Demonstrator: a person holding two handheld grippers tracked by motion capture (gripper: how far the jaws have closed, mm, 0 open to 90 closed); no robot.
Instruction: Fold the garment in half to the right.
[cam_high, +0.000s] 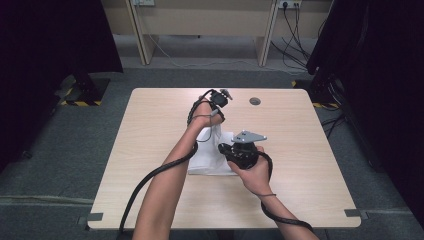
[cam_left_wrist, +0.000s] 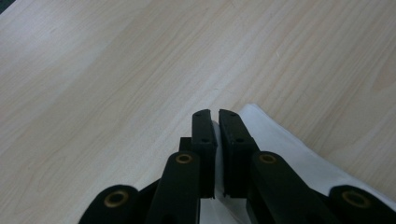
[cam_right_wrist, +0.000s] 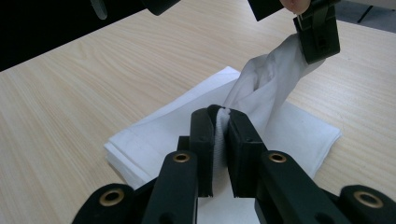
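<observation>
A white cloth (cam_high: 210, 162) lies folded on the light wooden table (cam_high: 300, 150), just left of its middle. One layer is pulled up into a twisted strip (cam_right_wrist: 273, 74). My left gripper (cam_high: 216, 116) hangs over the cloth's far edge, pointing down, shut on the top of that strip (cam_left_wrist: 216, 135). In the right gripper view that same gripper (cam_right_wrist: 319, 42) is at the upper right. My right gripper (cam_high: 224, 148), with its grey plate on top, sits low at the cloth's right side. Its jaws are shut on a fold of the cloth (cam_right_wrist: 220, 126) at the foot of the strip.
A round grommet hole (cam_high: 255, 101) sits near the table's far edge. Black curtains (cam_high: 50, 40) flank both sides, and cables (cam_high: 295, 35) run along the floor beyond. A wooden desk frame (cam_high: 200, 20) stands at the back. Bare tabletop lies left and right of the cloth.
</observation>
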